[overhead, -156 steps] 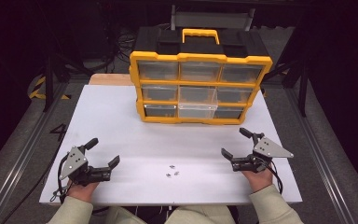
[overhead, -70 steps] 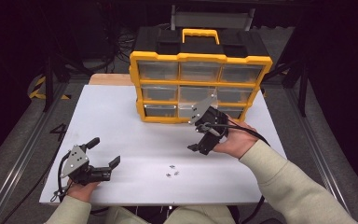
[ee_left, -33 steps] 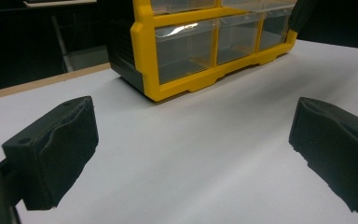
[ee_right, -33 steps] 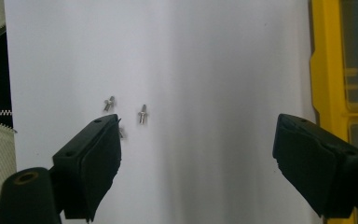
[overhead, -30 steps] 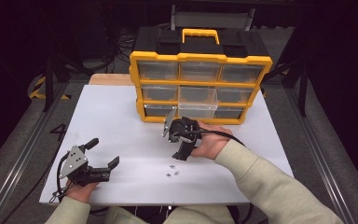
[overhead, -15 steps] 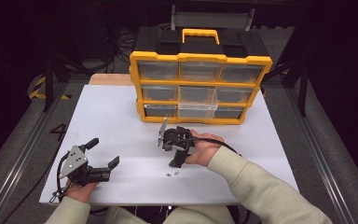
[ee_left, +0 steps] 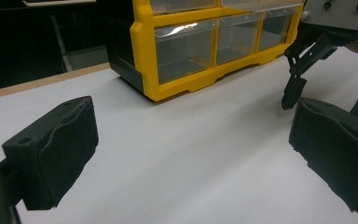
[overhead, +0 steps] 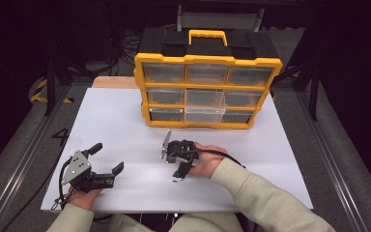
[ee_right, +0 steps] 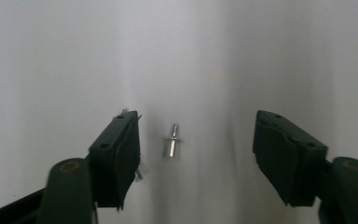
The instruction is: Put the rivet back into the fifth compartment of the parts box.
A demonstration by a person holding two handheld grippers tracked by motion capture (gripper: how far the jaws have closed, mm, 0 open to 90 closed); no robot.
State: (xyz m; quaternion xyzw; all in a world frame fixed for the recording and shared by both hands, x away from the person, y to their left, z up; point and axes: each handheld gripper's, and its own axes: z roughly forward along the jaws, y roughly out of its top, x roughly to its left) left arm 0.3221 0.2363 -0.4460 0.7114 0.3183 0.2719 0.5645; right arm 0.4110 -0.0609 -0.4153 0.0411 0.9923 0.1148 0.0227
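One metal pin (ee_right: 172,140) between right gripper (ee_right: 196,156) fingers (apart, just closing); nearer left finger, untouched.

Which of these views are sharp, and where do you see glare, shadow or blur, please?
High view: even light on the white table, dark surroundings, slightly soft overall. Left gripper view: the yellow organizer is sharp, with a bright glint on one clear drawer; the near jaws are dark. Right gripper view: the small metal pin is fairly crisp, the table washed out with soft grey shading, and the right tool blurs toward the bottom edge.
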